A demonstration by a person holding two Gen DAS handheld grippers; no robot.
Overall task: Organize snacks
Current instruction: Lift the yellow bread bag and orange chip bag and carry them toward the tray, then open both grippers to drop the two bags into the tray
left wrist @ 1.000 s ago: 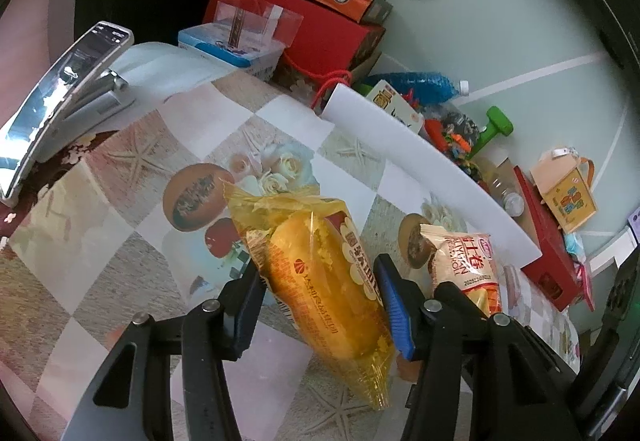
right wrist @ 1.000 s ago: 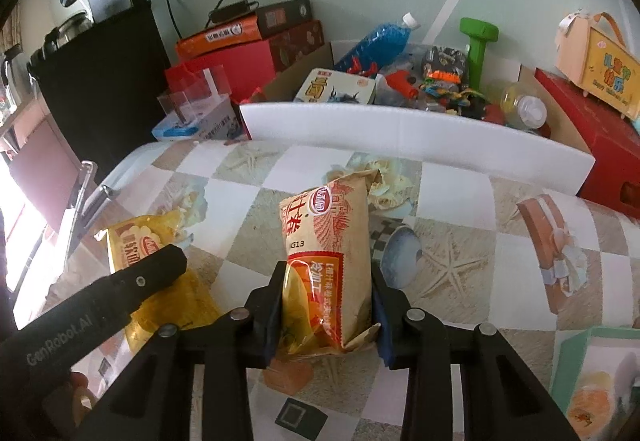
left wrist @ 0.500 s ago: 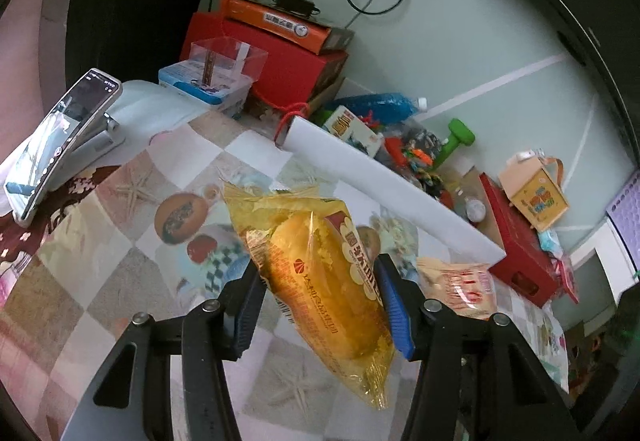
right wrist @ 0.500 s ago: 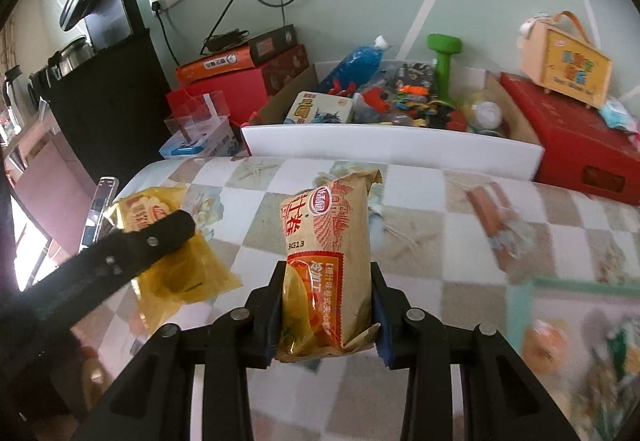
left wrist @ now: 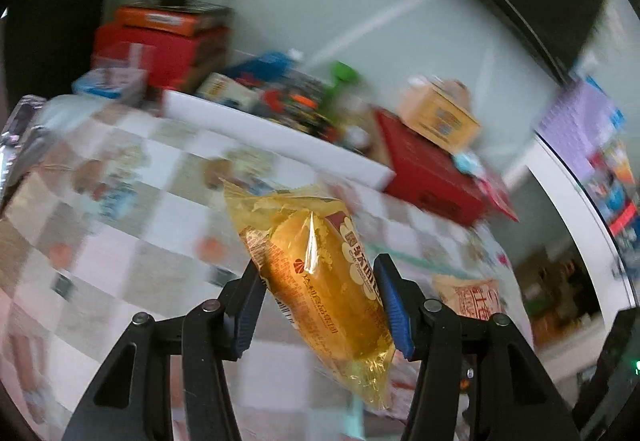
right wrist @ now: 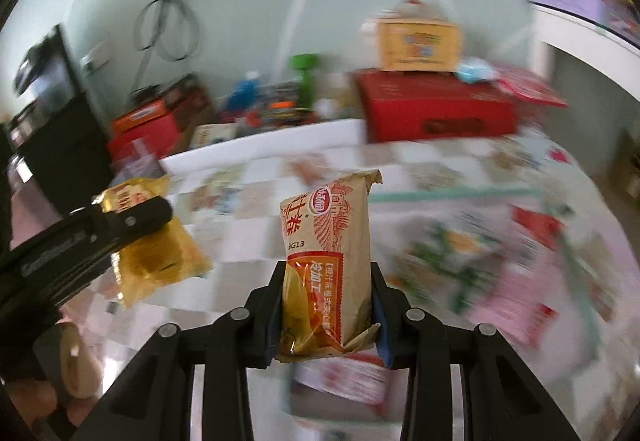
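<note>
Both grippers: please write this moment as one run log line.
left gripper: shut on yellow snack bag | right gripper: shut on brown snack bag | both bags off table

In the right wrist view the tan snack packet (right wrist: 326, 265) stands upright at centre between the right gripper (right wrist: 326, 305) fingers, above the checked tablecloth (right wrist: 460, 177). The bread packet (right wrist: 156, 253) hangs at nine o'clock in the left gripper (right wrist: 120, 225). The white board (right wrist: 272, 145) lies at twelve o'clock, the flat box (right wrist: 436, 109) at one o'clock bearing the handled carton (right wrist: 418, 45)
</note>
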